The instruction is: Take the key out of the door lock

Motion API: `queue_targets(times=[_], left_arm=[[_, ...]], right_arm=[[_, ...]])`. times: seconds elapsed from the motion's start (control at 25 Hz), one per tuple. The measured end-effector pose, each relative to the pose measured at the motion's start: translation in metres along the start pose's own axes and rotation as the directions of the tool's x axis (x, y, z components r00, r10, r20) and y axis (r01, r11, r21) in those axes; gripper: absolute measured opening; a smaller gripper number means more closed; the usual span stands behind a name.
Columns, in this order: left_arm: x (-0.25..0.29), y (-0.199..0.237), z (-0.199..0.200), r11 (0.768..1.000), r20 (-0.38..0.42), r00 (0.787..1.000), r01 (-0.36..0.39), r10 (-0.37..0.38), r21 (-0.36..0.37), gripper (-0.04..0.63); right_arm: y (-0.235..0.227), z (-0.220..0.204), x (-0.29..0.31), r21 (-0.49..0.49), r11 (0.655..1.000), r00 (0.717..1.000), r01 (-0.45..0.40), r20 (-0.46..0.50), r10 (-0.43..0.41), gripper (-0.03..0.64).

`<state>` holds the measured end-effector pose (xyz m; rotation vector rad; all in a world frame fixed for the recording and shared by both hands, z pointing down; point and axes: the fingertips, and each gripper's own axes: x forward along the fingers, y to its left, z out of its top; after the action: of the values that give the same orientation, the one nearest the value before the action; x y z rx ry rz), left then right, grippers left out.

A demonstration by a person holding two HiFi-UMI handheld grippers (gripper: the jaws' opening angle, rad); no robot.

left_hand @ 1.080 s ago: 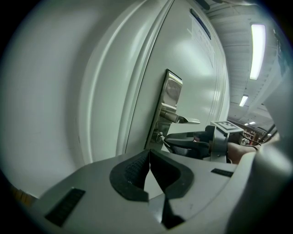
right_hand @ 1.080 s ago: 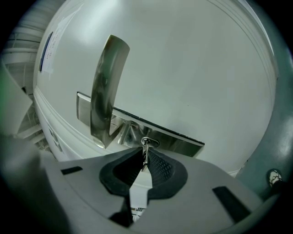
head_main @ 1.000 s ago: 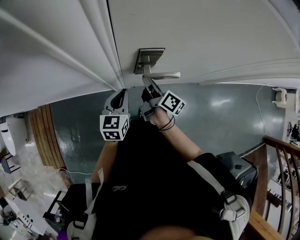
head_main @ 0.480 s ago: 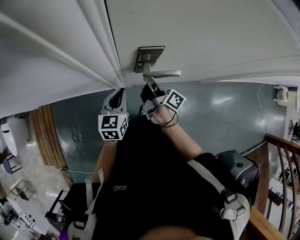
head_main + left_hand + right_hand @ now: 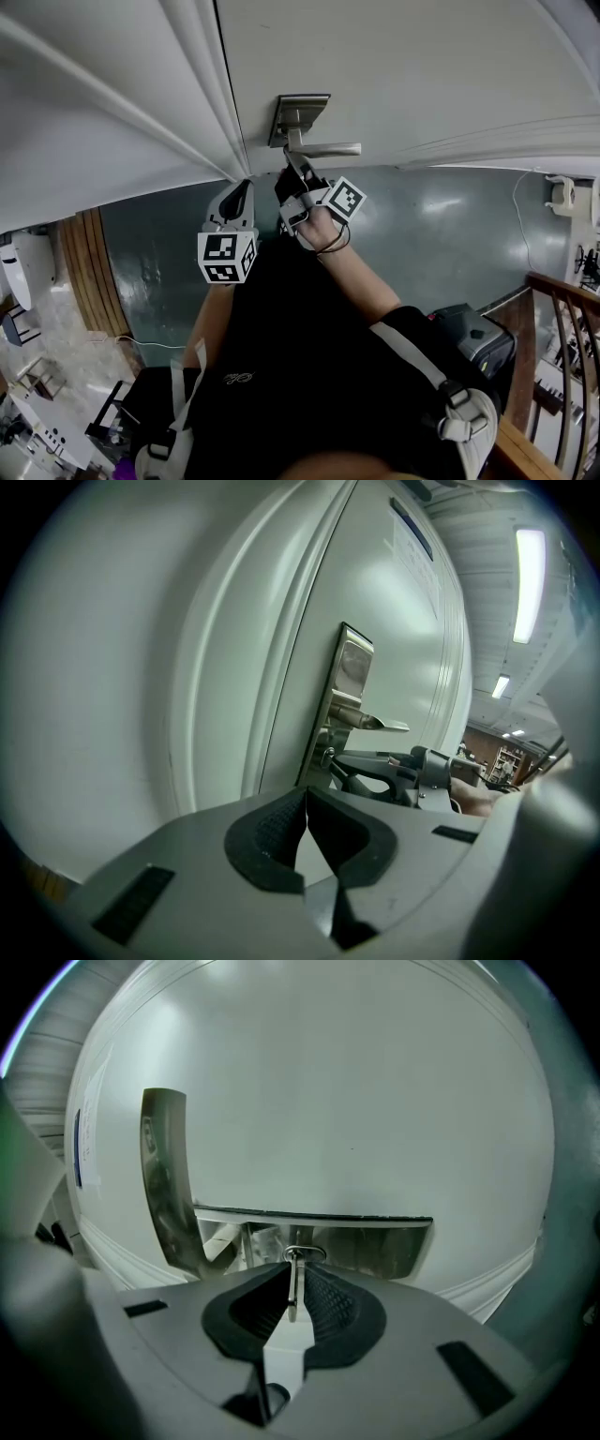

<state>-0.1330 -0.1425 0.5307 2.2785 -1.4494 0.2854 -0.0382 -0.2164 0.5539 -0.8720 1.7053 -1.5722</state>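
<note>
Up at the white door (image 5: 403, 66) we go. From the head view we see both tools raised toward the metal lock plate (image 5: 298, 114). The right gripper (image 5: 298, 174) is tucked just under the lever handle (image 5: 326, 149), and the left gripper (image 5: 247, 185) sits beside it by the door's edge moulding, apart from the plate. What that view can't give us is the key (image 5: 293, 1288), because the right gripper covers it. The right gripper view does show it: the key stands edge-on below the lever, its far end at the lock, right between the fingers (image 5: 330, 1305). The ribbed pads look close against both its faces as they ease open. Over in the left gripper view we get the side-on picture: the plate seen along the door's face, the lever jutting out and the right gripper reaching in beneath it. It also catches ceiling lights (image 5: 528, 569) overhead that no other view shows. The left gripper's own fingers are pressed together at the tips with nothing between them. Only the head view shows us the green floor (image 5: 441, 220) below and the wooden railing (image 5: 562, 309) off to the right.
</note>
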Motion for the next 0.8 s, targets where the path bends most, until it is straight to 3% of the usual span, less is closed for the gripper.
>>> queue_targets(times=[0.32,0.8], left_arm=[[-0.0015,0.0026,0.0023,1.000,0.006,1.000,-0.007,0.007,0.000,0.023],[-0.0040,0.0041,-0.0004,1.000,0.006,1.000,-0.009,0.009,-0.005,0.023]], right_arm=[[0.0023,0.0015,0.0064,0.036,0.999,0.999,-0.036,0.027,0.035,0.032],[0.0031,0.0008,-0.0001,0.006,1.000,0.999,-0.028,0.033,0.028,0.028]])
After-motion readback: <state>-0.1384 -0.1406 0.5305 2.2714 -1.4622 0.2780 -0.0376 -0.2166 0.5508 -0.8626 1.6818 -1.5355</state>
